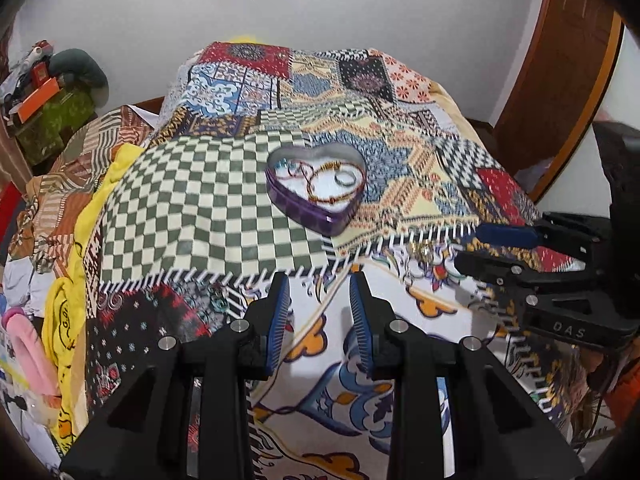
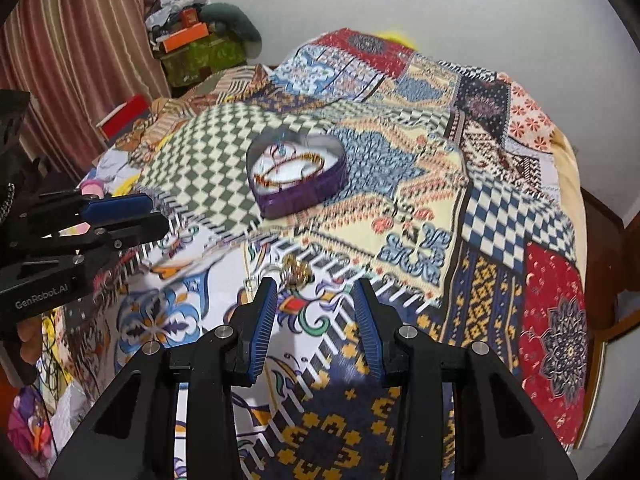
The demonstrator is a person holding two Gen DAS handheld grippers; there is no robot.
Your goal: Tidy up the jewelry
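Scene: bed covered w/ patchwork quilt (image 1: 208, 184). Heart tin (image 1: 320, 216), lid off, sits on quilt mid-bed. It already contains a beaded necklace (image 1: 332, 198), a ring (image 1: 345, 178) and thin chains.

Remaining item: small gold piece (image 2: 295, 271), prob. ring or earring cluster (blurred, type unclear), lying on quilt at the fringe seam, near side of tin and well apart from it.

Left tool (image 1: 320, 286): released, nothing between pads, hovering over quilt short of tin. Right tool (image 2: 316, 292): released, empty, gold piece just ahead of its left pad (image 2: 267, 300).

Handling, est.:
- Gold piece: very light, hard, smooth; likely to slip or flick out of a fast pinch. Lies on soft cloth, so pads may sink and catch fabric.
- Grip pt: across the widest part, pads low to quilt, close slowly.
- Tin: thin metal, stiff walls, light; prone to sliding on quilt if bumped. Steady at outer wall w/ left tool if needed.
- Necklace/chains: limp, tangle-prone; avoid dragging on drop-in.
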